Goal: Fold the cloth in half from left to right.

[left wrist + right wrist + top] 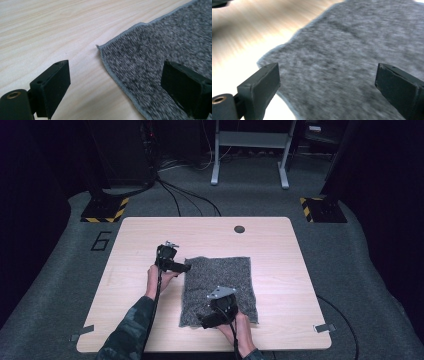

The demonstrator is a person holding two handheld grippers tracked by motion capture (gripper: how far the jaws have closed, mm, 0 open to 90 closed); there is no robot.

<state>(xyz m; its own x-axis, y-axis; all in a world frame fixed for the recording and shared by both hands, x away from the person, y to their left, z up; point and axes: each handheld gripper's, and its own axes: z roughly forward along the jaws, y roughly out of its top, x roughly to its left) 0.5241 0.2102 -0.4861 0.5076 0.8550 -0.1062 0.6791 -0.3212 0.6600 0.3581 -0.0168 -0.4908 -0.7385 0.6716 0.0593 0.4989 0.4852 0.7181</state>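
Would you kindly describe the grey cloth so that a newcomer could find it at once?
Start at the pale wooden table. Lying flat on its middle, between the left gripper and the right gripper, is the cloth. It is a speckled grey fuzzy rectangle with a lighter stitched hem, the table's sole soft thing.

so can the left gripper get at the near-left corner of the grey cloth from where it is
Probably yes. The left gripper is open, straddling the grey cloth edge just short of the corner, with bare table around it and nothing in between.
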